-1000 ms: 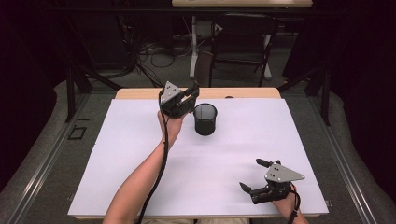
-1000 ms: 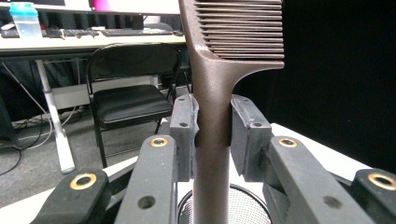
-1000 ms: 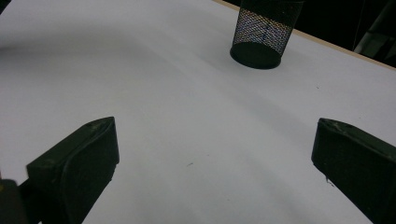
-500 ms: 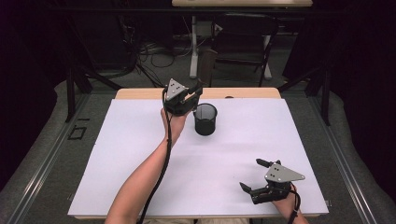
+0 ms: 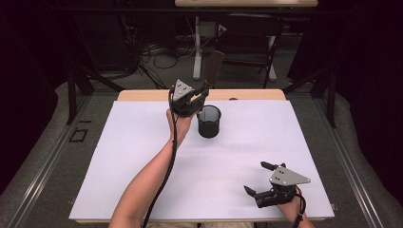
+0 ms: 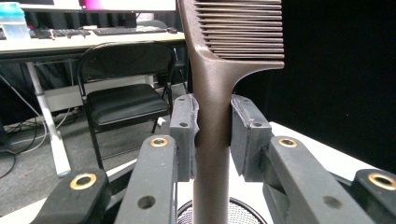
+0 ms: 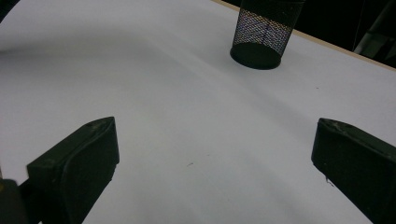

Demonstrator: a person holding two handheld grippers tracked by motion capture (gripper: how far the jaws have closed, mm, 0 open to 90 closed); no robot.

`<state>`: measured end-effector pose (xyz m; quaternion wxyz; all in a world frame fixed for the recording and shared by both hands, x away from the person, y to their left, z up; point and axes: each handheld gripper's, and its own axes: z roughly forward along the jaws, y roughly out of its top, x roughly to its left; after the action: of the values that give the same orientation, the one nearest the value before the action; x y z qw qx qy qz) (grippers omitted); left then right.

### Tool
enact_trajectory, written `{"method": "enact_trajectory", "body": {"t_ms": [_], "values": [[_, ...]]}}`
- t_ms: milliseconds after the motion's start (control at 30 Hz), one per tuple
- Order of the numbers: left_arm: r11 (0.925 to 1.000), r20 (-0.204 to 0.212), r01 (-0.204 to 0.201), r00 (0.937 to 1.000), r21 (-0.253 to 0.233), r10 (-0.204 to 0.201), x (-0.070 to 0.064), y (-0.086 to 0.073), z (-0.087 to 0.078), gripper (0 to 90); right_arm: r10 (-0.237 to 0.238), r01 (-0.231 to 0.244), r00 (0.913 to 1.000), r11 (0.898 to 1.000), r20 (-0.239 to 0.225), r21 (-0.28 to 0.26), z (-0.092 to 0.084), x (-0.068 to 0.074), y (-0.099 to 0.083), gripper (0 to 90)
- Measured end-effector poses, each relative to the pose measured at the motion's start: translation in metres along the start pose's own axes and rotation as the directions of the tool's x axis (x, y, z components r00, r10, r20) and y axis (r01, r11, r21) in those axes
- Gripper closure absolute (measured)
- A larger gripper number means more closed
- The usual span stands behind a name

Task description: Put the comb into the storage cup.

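Because the left hand-held gripper is clamped on the handle of the brown comb, upright above the mesh cup, it looks light, stiff and smooth; the right hand-held gripper rests apart.

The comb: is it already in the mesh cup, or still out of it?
Out. The left gripper holds the comb upright above the mesh cup, its handle end over the rim.

My left claw's pads look like matt black plastic; the comb is brown, finely grainy plastic (faintly sheened). The cup is black wire mesh, the worktop smooth matt white.
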<state>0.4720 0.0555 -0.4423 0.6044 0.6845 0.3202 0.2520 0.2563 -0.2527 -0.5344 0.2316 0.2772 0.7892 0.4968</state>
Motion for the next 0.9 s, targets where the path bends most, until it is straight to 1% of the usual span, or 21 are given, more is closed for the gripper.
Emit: {"method": "enact_trajectory", "body": {"t_ms": [200,367,600,767,900], "values": [[1.0,0.008,-0.006,0.9999,0.006,0.006,-0.001,-0.002,0.003,72.4,0.0,0.0,1.0,1.0,0.0,0.004,0.0,0.0,0.0,0.5],[1.0,0.012,-0.008,0.9999,0.0,0.008,-0.002,-0.003,0.006,72.4,0.002,-0.002,1.0,1.0,0.0,0.0,0.0,0.0,0.0,0.5],[0.9997,0.019,-0.014,0.9997,0.018,0.014,-0.002,-0.004,0.01,72.4,0.003,-0.003,1.0,1.0,-0.001,0.0,0.0,0.0,0.0,0.5],[0.9999,0.021,-0.012,0.9997,0.012,0.012,-0.003,-0.004,0.012,72.4,0.004,-0.004,1.0,1.0,-0.002,0.0,0.0,0.0,0.0,0.5],[0.9998,0.023,-0.018,0.9996,0.011,0.018,-0.004,-0.005,0.014,72.4,0.005,-0.005,1.0,1.0,-0.002,0.0,0.0,0.0,0.0,0.5]]}}
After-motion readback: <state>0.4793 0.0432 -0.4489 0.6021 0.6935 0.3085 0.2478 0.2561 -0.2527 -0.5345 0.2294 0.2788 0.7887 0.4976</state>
